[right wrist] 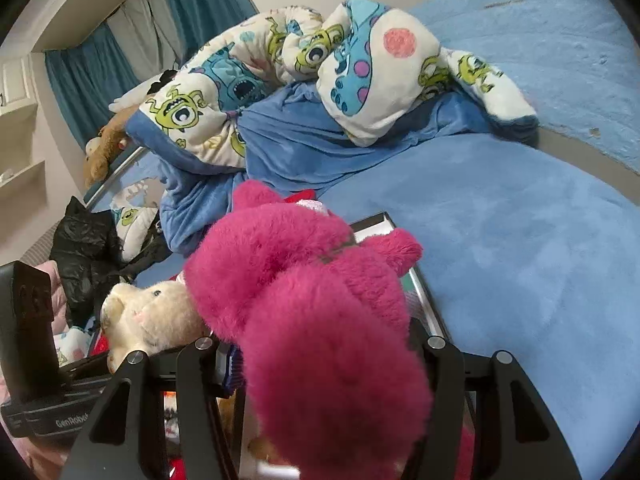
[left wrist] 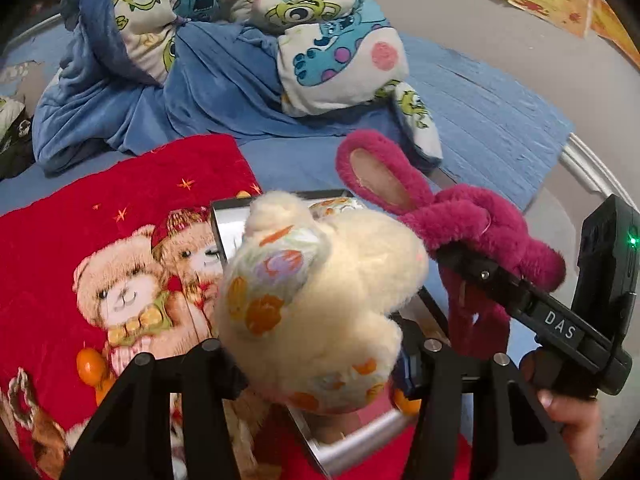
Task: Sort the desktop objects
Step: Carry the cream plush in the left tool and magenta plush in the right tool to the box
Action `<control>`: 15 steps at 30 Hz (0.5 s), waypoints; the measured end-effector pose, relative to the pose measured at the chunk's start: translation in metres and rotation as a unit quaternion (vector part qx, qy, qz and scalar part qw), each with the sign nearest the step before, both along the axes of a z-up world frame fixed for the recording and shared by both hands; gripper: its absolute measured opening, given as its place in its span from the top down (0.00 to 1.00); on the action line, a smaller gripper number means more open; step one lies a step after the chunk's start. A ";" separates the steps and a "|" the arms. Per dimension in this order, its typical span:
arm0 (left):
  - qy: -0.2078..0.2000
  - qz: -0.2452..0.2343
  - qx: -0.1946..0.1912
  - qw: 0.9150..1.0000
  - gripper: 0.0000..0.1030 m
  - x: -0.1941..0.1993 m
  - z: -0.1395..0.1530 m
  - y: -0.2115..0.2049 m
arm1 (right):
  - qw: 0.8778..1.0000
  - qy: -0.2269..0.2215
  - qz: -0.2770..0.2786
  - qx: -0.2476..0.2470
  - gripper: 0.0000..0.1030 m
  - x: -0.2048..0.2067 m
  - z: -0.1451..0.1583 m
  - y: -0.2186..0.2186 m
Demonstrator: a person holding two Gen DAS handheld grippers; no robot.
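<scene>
Gripping a cream plush, the left gripper has its jaws about half open, pressed into the toy's sides. The right gripper holds a pink plush the same way, jaws half spread and closed on its fur. In the left wrist view the pink toy sits at 3 o'clock from the cream one, touching it. Both hang above a metal-rimmed tray, which lies on a red blanket on the blue bed. A cartoon quilt is heaped at 12 o'clock.
</scene>
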State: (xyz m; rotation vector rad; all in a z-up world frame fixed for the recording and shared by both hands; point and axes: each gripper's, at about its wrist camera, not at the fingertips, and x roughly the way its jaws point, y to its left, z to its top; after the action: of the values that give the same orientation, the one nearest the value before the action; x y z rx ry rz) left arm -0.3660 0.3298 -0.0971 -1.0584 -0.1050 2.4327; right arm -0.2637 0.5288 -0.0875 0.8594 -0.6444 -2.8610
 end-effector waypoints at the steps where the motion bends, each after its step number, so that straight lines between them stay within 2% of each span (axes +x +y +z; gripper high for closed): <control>1: 0.002 0.001 -0.007 1.000 0.46 -0.007 -0.001 0.003 | 1.000 -0.003 0.005 -0.003 0.45 -0.008 -0.002 0.002; 3: 0.007 0.003 -0.021 1.000 0.46 -0.021 -0.004 0.010 | 1.000 -0.014 0.023 -0.009 0.45 -0.026 -0.007 0.007; 6: -0.009 0.001 -0.005 1.000 0.46 -0.043 -0.010 0.018 | 0.998 -0.028 0.052 -0.024 0.45 -0.048 -0.015 0.017; 10: -0.019 0.009 0.000 1.000 0.46 -0.068 -0.019 0.029 | 0.996 -0.039 0.062 -0.058 0.45 -0.069 -0.021 0.033; 13: -0.030 0.011 -0.006 0.999 0.46 -0.083 -0.033 0.038 | 0.995 -0.049 0.066 -0.048 0.45 -0.085 -0.025 0.037; 15: -0.043 0.017 -0.014 0.999 0.46 -0.093 -0.046 0.043 | 0.995 -0.072 0.064 -0.037 0.45 -0.099 -0.031 0.039</control>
State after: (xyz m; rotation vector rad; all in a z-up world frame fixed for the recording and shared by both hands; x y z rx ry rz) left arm -0.4586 0.3728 -0.1428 -1.1825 -0.1168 2.4254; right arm -0.3623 0.5680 -0.1184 1.0617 -0.6795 -2.6625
